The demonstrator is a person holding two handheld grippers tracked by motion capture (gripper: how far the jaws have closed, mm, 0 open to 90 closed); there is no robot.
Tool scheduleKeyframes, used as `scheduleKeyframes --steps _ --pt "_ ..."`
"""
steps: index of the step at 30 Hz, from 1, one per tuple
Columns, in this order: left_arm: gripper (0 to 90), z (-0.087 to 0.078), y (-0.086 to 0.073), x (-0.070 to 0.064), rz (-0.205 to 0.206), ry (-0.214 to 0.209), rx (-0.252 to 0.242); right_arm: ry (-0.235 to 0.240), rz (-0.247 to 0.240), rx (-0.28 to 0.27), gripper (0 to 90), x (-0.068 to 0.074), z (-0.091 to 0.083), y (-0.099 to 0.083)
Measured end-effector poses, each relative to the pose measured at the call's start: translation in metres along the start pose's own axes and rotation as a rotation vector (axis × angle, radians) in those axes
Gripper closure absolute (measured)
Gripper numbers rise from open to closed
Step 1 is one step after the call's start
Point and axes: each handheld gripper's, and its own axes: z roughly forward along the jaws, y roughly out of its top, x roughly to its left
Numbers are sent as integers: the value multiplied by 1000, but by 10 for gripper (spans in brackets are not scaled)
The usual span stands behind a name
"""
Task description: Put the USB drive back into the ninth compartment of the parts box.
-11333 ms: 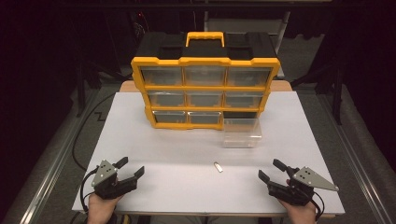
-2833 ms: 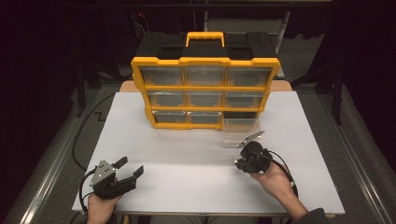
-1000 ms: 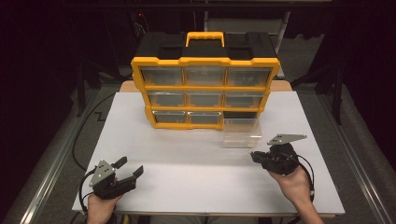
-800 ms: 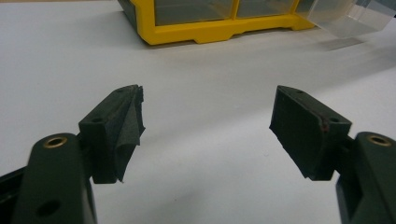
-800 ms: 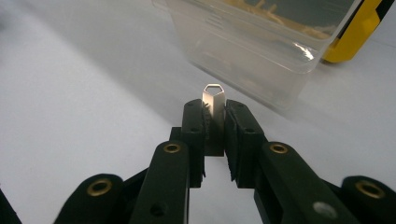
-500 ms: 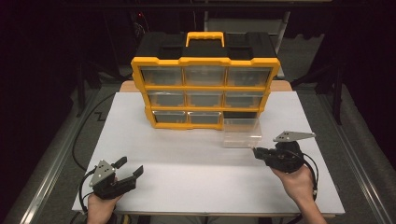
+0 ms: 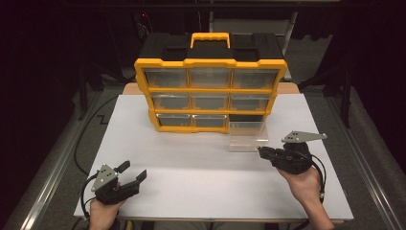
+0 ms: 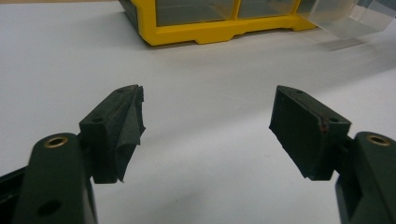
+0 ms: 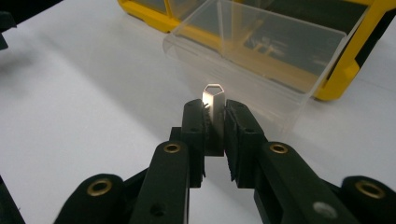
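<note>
The right gripper point(image 9: 215, 123) clenches a small, flat, shiny metal piece point(image 9: 213, 100) with a pointed tip; left gripper point(image 8: 205, 126) gapes released

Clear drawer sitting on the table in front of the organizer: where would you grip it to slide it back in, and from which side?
Grip the clear drawer's near wall, coming from the person's side. It sits open-topped, its thin upright rim suiting two jaws, and its far end faces the organizer's empty slot. The open left gripper is free; the right gripper holds a metal piece.
</note>
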Motion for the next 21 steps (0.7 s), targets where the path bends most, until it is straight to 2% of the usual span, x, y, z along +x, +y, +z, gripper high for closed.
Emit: scheduleKeyframes --steps 11,21 --pt "267 0 0 0 0 0 3 11 28 -66 793 -5 5 9" --pt "268 1 0 0 -1 -1 4 -6 8 -57 793 -5 18 20"
